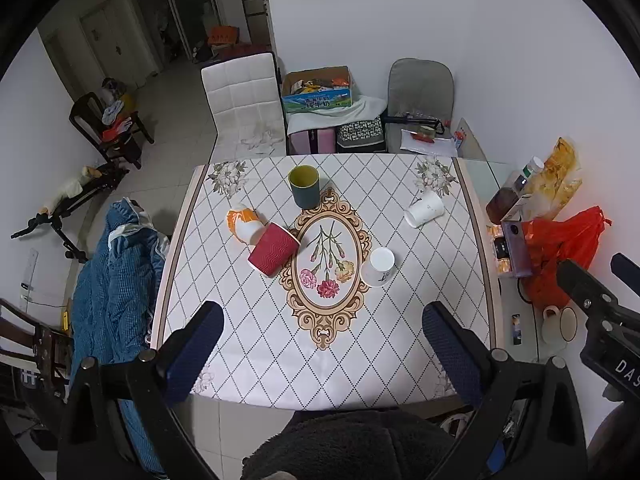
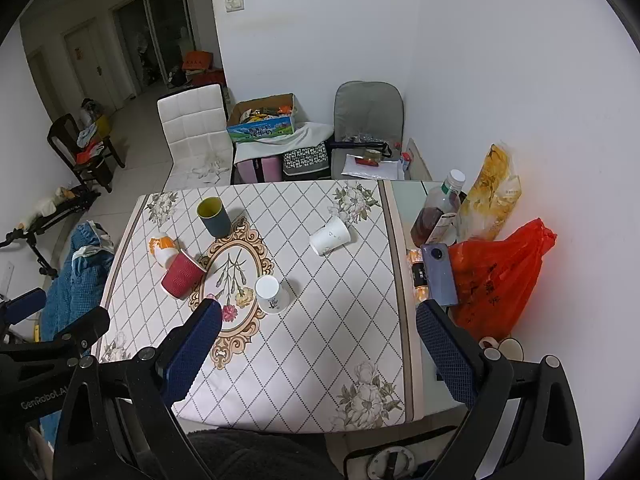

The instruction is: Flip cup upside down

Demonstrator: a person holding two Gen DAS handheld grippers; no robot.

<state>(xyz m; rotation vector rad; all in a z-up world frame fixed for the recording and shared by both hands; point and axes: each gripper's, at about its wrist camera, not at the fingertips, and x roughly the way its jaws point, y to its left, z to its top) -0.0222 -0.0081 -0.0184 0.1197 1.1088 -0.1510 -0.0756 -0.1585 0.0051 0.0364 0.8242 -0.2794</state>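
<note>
Several cups are on the patterned tablecloth (image 1: 256, 320) (image 2: 320, 340). A dark green cup with a yellow inside (image 1: 304, 186) (image 2: 214, 217) stands upright at the back. A red ribbed paper cup (image 1: 273, 249) (image 2: 182, 274) and an orange-and-white cup (image 1: 242, 221) (image 2: 163, 248) lie on their sides at the left. A white paper cup (image 1: 425, 209) (image 2: 330, 235) lies on its side at the right. Another white cup (image 1: 378, 267) (image 2: 272, 294) stands upside down near the middle. My left gripper (image 1: 322, 344) and right gripper (image 2: 318, 346) are open and empty, above the table's near edge.
At the table's right side are a red plastic bag (image 2: 500, 276), a phone (image 2: 440, 274), a bottle (image 2: 438, 212) and a yellow bag (image 2: 490, 196). Chairs (image 1: 244, 100) (image 1: 420, 96) and a carton (image 1: 318, 90) stand behind the table. A blue cloth (image 1: 116, 276) hangs at the left.
</note>
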